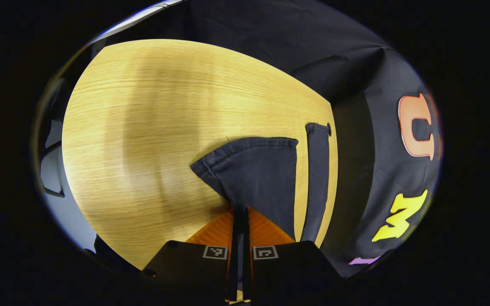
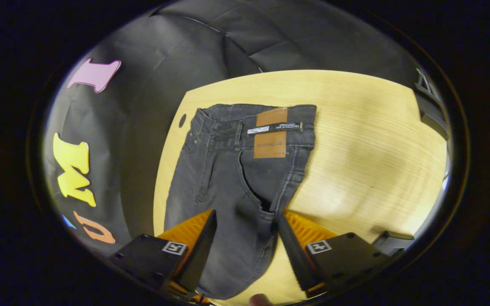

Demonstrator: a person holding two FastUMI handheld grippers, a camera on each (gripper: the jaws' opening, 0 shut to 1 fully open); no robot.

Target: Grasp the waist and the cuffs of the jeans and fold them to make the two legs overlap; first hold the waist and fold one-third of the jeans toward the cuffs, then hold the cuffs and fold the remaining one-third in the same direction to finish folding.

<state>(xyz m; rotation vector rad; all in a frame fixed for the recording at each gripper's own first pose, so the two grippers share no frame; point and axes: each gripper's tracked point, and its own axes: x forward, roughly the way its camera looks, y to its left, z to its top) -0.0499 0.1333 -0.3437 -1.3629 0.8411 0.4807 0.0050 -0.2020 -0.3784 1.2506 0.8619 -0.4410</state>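
- Left gripper point(image 1: 240, 212): jaws pressed together, pinching 1 cuff point(image 1: 253, 170) of the jeans point(image 1: 262, 178); that leg end looks raised a bit off the table point(image 1: 143, 127).
- 2nd leg point(image 1: 317, 182) lies flat just beside it, along table's right edge, w/ a strip of bare wood between the 2.
- Right gripper point(image 2: 245, 229): jaws spread wide, straddling the jeans near the crotch; can't tell if tips touch the fabric.
- Right gripper view: jeans flat on table, waist point(image 2: 253, 123) at far end w/ brown patch point(image 2: 270, 132) up, near booth wall.
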